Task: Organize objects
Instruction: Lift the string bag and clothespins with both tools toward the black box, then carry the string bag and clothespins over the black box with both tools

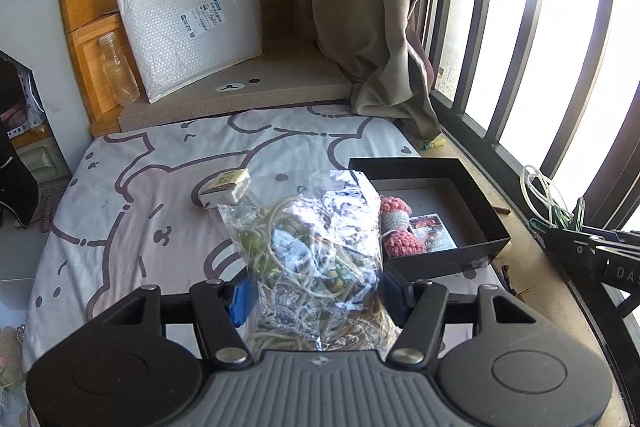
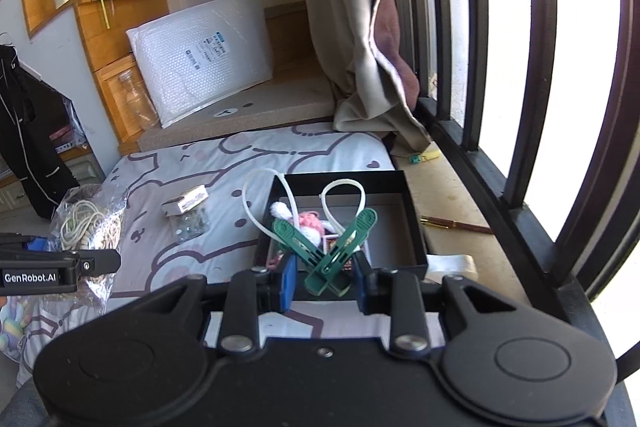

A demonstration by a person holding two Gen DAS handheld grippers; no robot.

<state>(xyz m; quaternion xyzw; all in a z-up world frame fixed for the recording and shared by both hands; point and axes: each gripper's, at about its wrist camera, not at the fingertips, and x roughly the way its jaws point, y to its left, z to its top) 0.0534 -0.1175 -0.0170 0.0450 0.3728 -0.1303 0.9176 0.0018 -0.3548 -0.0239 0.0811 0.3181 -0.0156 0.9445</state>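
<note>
My left gripper (image 1: 316, 301) is shut on a clear plastic bag of cord (image 1: 312, 243), held above the patterned bed sheet (image 1: 132, 219) just left of the black box (image 1: 476, 251). In the right wrist view that bag of cord (image 2: 90, 223) hangs at the left with the left gripper (image 2: 60, 269). My right gripper (image 2: 325, 285) is shut on two green clothes pegs with white loops (image 2: 332, 247), held over the near edge of the black box (image 2: 412, 223). A pink crocheted toy (image 1: 396, 227) and a card lie inside the box. The right gripper (image 1: 592, 251) shows at the right edge of the left wrist view.
A small matchbox-like box (image 1: 226, 187) and a little clear packet (image 2: 190, 225) lie on the sheet. A bubble-wrap parcel (image 1: 192, 27) and a clear bottle (image 1: 118, 71) lean at the far end. Curtain (image 1: 380, 7) and window bars (image 2: 532, 67) line the right; a pen (image 2: 456, 225) lies on the sill.
</note>
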